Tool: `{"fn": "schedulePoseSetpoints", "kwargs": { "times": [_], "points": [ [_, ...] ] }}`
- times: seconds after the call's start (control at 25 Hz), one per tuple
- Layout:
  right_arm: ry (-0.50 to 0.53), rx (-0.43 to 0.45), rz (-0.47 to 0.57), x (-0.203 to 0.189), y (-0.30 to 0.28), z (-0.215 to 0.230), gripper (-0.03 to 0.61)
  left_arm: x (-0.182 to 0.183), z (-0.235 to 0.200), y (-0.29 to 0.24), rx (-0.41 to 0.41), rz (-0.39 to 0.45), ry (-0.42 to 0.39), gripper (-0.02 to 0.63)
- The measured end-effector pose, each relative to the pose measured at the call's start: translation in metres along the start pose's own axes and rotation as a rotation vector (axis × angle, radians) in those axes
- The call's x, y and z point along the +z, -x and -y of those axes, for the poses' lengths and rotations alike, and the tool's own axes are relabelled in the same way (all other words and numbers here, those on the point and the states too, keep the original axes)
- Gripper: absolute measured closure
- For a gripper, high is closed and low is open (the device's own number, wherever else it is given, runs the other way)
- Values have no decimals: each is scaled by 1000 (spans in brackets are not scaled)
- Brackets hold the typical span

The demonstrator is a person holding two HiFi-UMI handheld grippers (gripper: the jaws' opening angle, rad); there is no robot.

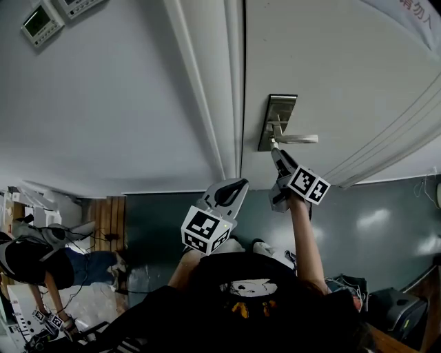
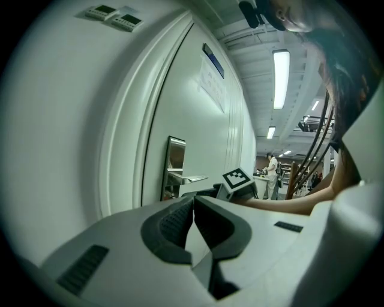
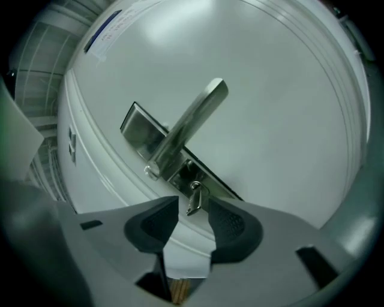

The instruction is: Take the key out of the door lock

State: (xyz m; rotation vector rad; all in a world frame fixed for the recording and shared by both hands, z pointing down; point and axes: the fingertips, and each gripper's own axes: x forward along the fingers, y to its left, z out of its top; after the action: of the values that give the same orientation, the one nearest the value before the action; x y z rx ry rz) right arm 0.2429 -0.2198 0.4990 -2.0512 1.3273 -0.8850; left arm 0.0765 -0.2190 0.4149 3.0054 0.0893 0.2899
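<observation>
A small silver key [image 3: 194,202] sticks out of the lock cylinder in the metal lock plate [image 3: 141,128], just below the lever handle [image 3: 191,122]. My right gripper [image 3: 193,217] is open, and the key's free end lies in the gap between its dark pads [image 3: 231,225] without either one pressing on it. From the head view the right gripper [image 1: 275,149] reaches up to the lock plate [image 1: 280,110] under the handle [image 1: 298,138]. My left gripper [image 1: 234,189] hangs back from the door to the left, shut and empty [image 2: 193,210]. It looks sideways at the plate [image 2: 174,163].
The white door [image 1: 331,62] meets its frame [image 1: 207,89] left of the lock. Two control panels [image 1: 43,21] are mounted on the wall. A person [image 1: 48,265] stands off to the left with other grippers. Bags and boxes [image 1: 393,307] lie on the floor at the right.
</observation>
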Motion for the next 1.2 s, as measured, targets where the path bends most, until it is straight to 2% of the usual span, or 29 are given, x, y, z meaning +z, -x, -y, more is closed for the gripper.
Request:
{"fn": "schedulePoseSetpoints", "kwargs": {
  "times": [0.2,0.36,0.48,0.68,0.92,1.2],
  "points": [
    [-136,8,17,-1,-17,7,437,2,-10,4,-2,2,-3,601],
    [-187,20,37,0,-24,6,481,2,-18,9,9,2,-2,601],
    [-262,49,69,1,-28,5,515,2,-23,12,18,4,-1,601],
    [-404,108,113,0,-29,6,539,2,-29,15,20,6,-1,601],
    [-530,117,157,0,-27,9,554,2,-33,19,12,11,2,601],
    [-585,98,175,-2,-26,13,557,-1,-36,24,-4,13,5,601]
  ]
}}
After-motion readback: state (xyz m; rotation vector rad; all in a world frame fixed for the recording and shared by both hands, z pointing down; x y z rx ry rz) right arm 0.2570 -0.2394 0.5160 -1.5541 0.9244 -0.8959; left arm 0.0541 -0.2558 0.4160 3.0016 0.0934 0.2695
